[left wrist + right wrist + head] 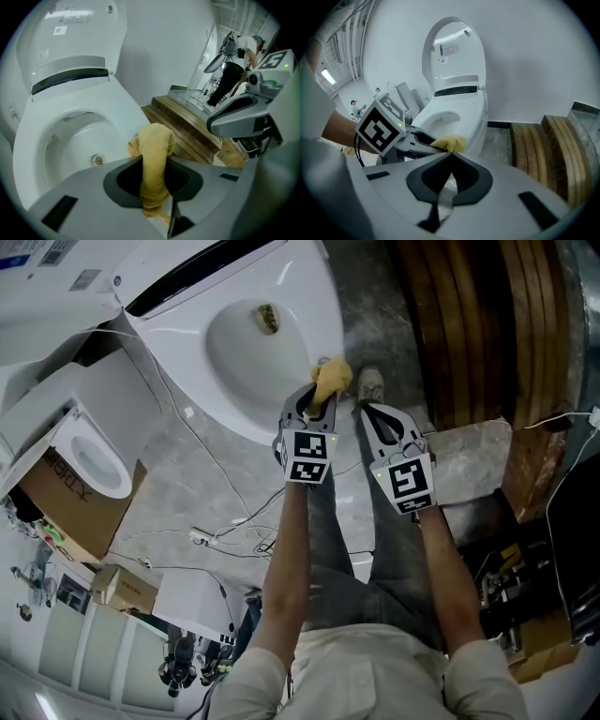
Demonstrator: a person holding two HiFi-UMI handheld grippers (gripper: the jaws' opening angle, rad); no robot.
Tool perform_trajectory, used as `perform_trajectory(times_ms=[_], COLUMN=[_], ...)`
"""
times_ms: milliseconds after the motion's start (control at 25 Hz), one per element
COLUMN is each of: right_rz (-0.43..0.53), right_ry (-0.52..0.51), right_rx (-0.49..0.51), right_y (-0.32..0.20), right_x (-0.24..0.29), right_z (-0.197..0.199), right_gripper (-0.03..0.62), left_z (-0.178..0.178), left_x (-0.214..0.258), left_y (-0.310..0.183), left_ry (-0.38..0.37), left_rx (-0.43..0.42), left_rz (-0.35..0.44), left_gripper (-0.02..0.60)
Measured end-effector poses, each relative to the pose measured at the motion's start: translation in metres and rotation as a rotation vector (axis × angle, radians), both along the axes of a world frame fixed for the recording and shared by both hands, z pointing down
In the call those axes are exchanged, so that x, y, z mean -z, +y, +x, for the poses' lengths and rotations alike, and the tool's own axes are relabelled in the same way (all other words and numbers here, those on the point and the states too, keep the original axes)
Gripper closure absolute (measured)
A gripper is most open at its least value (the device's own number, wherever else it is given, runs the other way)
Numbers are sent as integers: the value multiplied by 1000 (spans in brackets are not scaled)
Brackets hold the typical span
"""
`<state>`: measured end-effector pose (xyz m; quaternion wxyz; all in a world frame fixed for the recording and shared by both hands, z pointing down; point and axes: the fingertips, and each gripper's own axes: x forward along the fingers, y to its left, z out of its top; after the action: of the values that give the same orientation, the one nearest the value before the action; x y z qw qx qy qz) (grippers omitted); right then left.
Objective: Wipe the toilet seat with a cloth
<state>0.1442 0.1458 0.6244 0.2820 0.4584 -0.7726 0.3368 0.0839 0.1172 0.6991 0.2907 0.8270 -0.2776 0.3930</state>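
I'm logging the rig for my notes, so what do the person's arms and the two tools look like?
The left tool and right tool are pale grey shells with black-lined jaws that taper to a tip. Each carries a cube of black-and-white square markers with a small green light. The sleeves are light beige and end near the elbow, leaving the forearms bare.

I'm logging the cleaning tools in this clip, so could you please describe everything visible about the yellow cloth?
The cloth is mustard yellow and looks like soft towelling, bunched into a thick fold rather than spread flat. The left gripper is shut on it: its lower part runs between the jaws and a rounded wad sticks out past the tips. That wad sits at the front edge of the white toilet rim, apparently touching it. No stains or print show.
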Motion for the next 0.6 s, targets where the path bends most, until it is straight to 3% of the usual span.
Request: perform_trajectory(times_ms=[600], right_rz=[-7], right_ry=[19], right_rx=[-74], right_y=[-31], right_x=[-6], right_z=[1], right_gripper=[586], left_z=[15], left_x=[0], left_y=[-34], left_ry=[26], left_rx=[-61], left_rz=[-16], left_gripper=[465])
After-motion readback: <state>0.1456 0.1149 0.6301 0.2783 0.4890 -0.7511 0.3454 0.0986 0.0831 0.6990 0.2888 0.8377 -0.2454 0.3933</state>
